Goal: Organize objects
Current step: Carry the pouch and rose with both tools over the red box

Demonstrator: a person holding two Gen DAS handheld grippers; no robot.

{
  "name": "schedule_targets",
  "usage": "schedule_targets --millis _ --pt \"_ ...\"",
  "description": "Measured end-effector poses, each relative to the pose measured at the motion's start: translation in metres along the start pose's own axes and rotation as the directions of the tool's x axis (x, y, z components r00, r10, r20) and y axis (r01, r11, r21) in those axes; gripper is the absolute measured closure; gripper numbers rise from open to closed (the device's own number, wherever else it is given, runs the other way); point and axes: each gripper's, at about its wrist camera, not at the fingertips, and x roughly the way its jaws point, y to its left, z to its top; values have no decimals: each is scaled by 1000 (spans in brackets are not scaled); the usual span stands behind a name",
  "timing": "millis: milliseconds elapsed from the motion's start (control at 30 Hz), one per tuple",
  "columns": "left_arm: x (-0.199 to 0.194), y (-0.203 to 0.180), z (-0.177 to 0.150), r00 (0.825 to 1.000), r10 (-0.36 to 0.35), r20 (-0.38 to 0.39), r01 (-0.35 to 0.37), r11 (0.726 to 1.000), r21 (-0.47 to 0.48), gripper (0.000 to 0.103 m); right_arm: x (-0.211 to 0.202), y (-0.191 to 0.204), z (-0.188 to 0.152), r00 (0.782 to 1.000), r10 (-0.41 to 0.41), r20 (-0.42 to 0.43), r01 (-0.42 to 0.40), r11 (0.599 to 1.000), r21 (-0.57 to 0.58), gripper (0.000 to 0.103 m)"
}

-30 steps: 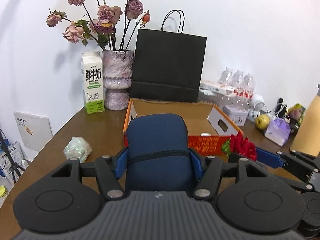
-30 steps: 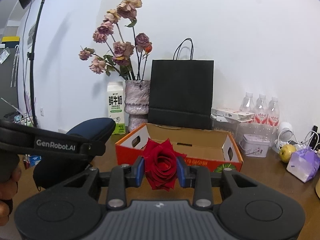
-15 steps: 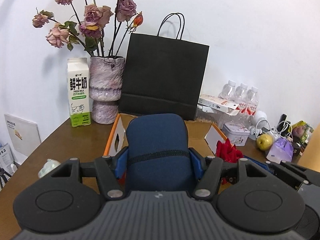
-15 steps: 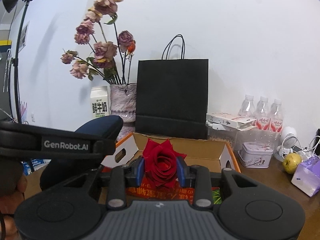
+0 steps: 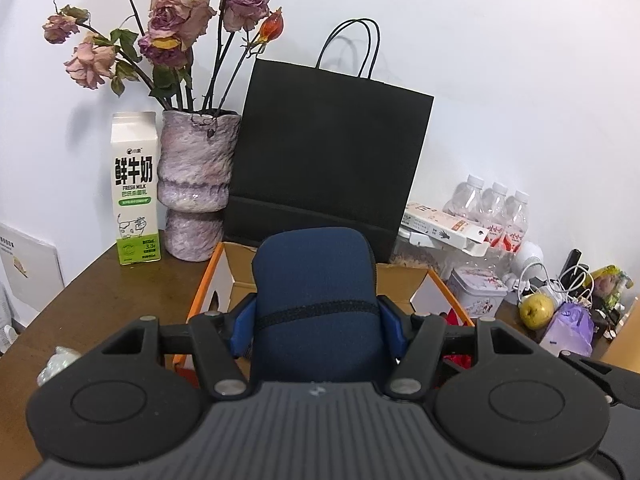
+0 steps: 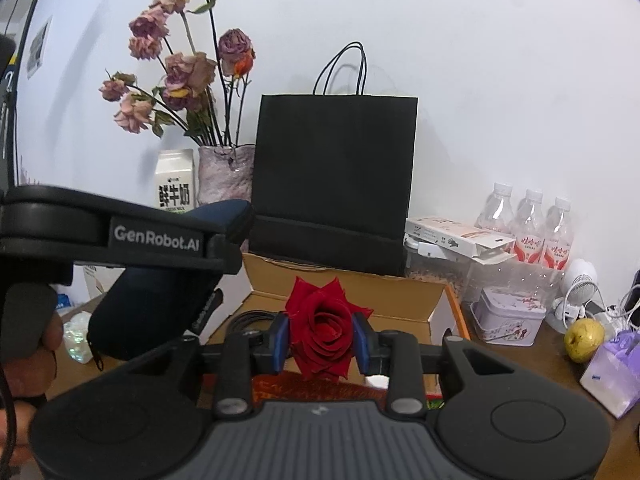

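Note:
My left gripper [image 5: 316, 322] is shut on a dark blue soft pouch [image 5: 316, 284], held above the near end of an open orange cardboard box [image 5: 208, 280]. In the right wrist view the same pouch [image 6: 160, 300] hangs at the left under the left gripper's body. My right gripper [image 6: 320, 340] is shut on a red rose [image 6: 322, 330], held over the box [image 6: 400, 292]. A black cable [image 6: 244, 318] lies inside the box. Only a sliver of the rose [image 5: 454, 316] shows in the left wrist view.
Behind the box stand a black paper bag [image 5: 328, 156], a mottled vase of dried roses [image 5: 194, 184] and a milk carton [image 5: 134, 188]. To the right are water bottles [image 6: 528, 228], a tin [image 6: 506, 316], a green apple [image 6: 584, 338] and a purple pack [image 6: 612, 372]. A shiny wrapper [image 5: 56, 362] lies left.
Both grippers have moved forward toward the box and the wall, keeping hold of the pouch and the rose. The box now lies beneath them and the bag looms larger.

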Motion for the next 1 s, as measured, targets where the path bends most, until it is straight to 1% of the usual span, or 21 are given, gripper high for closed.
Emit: schedule_targets --millis 167,533,733,1000 --pt "14 3 9 1000 -3 1 3 1000 -16 40 17 -3 10 1000 -12 -22 11 1000 -22 72" --pt "44 13 27 1000 -3 -4 3 999 -48 40 54 -7 23 997 -15 -73 13 999 -29 72" --pt "59 16 31 1000 8 -10 -9 999 -47 40 75 -12 23 994 -23 -104 20 999 -26 72" --pt "86 15 28 998 27 -51 -29 999 -31 40 101 -20 19 988 -41 -149 39 999 -12 72"
